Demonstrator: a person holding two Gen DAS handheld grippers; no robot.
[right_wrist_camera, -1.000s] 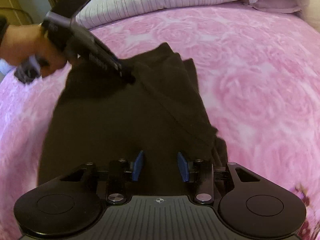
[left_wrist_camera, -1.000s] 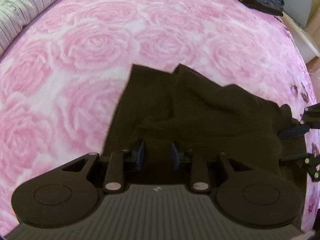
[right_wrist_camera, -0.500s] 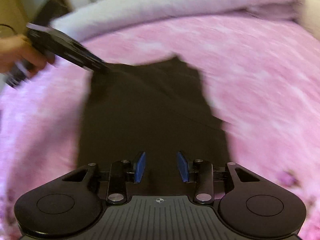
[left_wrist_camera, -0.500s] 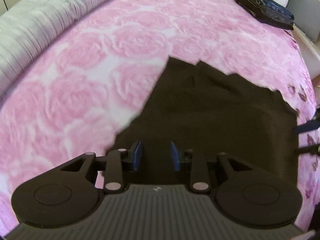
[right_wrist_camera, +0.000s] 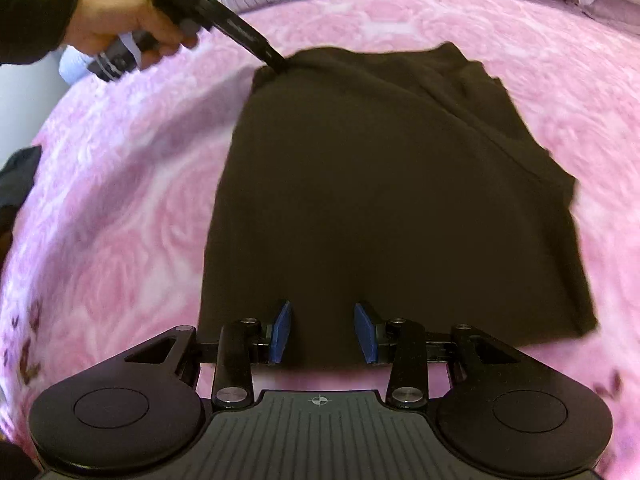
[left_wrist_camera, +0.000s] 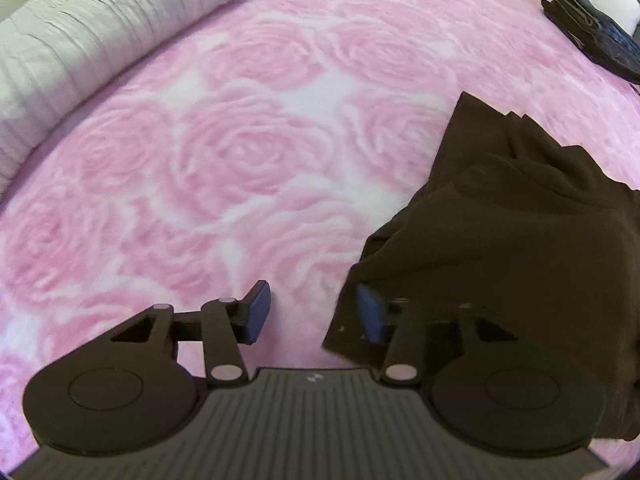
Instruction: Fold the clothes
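Right wrist view: our right hand-held gripper (right_wrist_camera: 323, 334) stands apart over the dark garment's (right_wrist_camera: 384, 200) near hem, spread on the pink bed (right_wrist_camera: 120, 208). Our left hand-held gripper (left_wrist_camera: 314, 312) is opening at its far corner, gripping nothing. Folded dark clothes (left_wrist_camera: 596, 40) lie well apart.

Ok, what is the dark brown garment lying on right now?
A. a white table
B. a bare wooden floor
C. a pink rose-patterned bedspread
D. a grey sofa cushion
C: the dark brown garment lies spread on the pink rose-patterned bedspread, which shows around it in both wrist views.
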